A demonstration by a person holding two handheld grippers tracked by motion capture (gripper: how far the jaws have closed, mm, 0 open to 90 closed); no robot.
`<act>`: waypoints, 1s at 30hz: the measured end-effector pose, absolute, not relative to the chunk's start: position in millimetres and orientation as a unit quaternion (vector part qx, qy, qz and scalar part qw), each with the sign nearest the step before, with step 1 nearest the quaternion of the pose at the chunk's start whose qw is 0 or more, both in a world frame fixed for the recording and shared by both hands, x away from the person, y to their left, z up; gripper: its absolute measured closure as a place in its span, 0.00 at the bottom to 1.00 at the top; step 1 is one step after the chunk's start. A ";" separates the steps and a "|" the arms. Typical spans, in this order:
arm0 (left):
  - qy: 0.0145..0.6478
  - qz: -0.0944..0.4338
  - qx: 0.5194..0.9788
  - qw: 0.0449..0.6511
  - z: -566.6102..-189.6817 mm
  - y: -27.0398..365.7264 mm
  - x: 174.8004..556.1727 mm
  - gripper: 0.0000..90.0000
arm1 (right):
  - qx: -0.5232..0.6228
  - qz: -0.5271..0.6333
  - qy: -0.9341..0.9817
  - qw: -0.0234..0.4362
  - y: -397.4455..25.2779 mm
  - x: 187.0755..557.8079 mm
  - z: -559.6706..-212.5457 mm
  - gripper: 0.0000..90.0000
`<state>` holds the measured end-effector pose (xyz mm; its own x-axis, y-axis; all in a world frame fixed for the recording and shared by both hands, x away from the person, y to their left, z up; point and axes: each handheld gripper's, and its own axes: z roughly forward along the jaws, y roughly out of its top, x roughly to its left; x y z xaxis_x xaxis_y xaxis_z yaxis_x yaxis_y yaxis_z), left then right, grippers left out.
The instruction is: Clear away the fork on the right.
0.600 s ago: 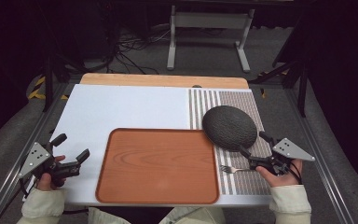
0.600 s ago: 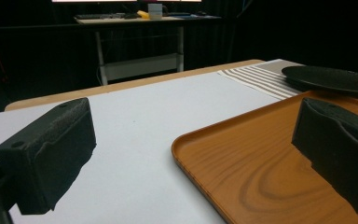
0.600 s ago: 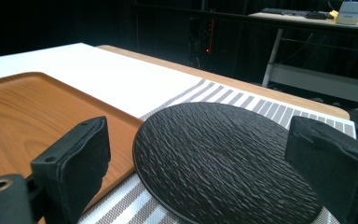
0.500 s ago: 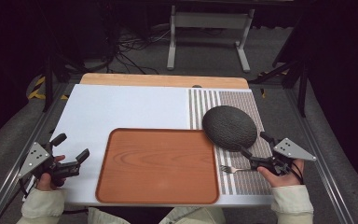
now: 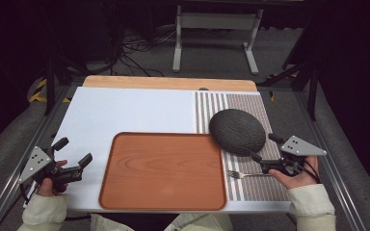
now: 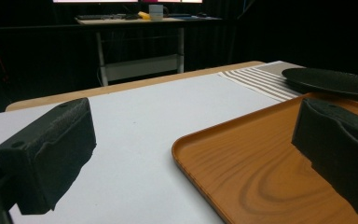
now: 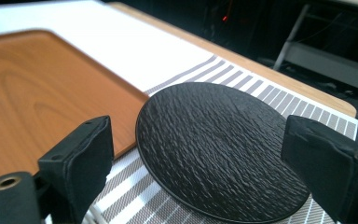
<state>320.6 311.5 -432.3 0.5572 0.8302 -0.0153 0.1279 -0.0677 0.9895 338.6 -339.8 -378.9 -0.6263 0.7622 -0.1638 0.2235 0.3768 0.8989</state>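
Both your grippers are released and hold nothing. Your right gripper [image 5: 262, 149] sits low over the striped mat [image 5: 250, 103] with its jaws spread wide toward the near rim of the black plate [image 5: 236, 131]. The plate lies flat on the mat, its left edge just overlapping the corner of the wooden tray [image 5: 164, 171]. Judged risk: the rim is thin and low, so a jaw may ride over it, push the plate onto the tray lip, or tip it. The fork [image 5: 245, 173] lies just beside your right hand and could be swept aside. Your left gripper [image 5: 72, 153] rests near the tray's left edge on the white board [image 5: 125, 110], well apart from the plate.
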 end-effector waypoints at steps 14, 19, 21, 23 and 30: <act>0.361 0.304 0.664 0.580 -431.9 311.5 320.6 0.00 | 0.256 0.338 0.868 0.260 -324.7 353.2 -352.1 0.16; 0.361 0.304 0.664 0.580 -431.6 311.2 320.3 0.00 | 0.243 0.308 0.885 0.250 -322.0 357.0 -348.4 0.16; 0.360 0.304 0.665 0.579 -431.7 311.2 320.3 0.00 | 0.239 0.298 0.890 0.247 -321.6 358.2 -348.2 0.16; 0.360 0.304 0.665 0.580 -431.9 311.1 320.5 0.00 | 0.232 0.283 0.899 0.241 -321.0 359.7 -347.9 0.17; 0.360 0.303 0.666 0.579 -432.0 311.2 320.5 0.00 | 0.209 0.244 0.919 0.227 -318.1 364.5 -346.1 0.19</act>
